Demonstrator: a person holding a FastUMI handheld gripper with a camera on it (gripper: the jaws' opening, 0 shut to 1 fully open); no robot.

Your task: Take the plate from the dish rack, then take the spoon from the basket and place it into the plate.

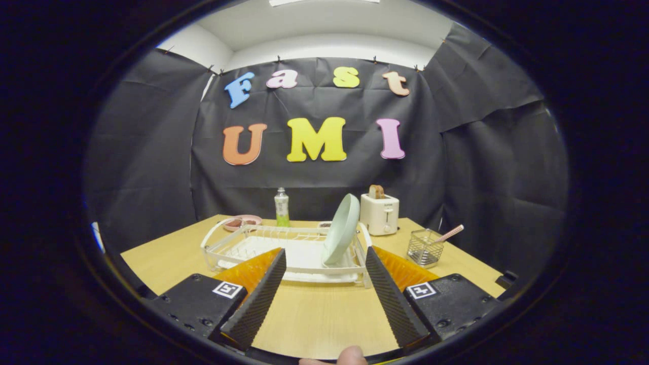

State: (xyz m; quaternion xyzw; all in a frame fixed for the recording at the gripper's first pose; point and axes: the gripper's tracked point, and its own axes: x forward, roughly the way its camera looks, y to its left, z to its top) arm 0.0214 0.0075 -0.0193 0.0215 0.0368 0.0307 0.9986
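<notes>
The hand-held gripper [324, 263] hangs wide open and empty above the near worktop [314, 314], lined up on the plate [340, 229], propped upright at the dish rack's [238, 246] right end; the spoon [449, 233] leans in the basket [425, 247] farther right.

Even overhead light brightens the table [314, 314]. The view stays sharp at centre. Fisheye distortion bends its outer parts.

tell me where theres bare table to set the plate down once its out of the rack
Bare wooden table lies between the open gripper and the white wire dish rack, and left of the rack. Crowded: rack's right side, where the pale green plate, white toaster and mesh basket stand.
</notes>
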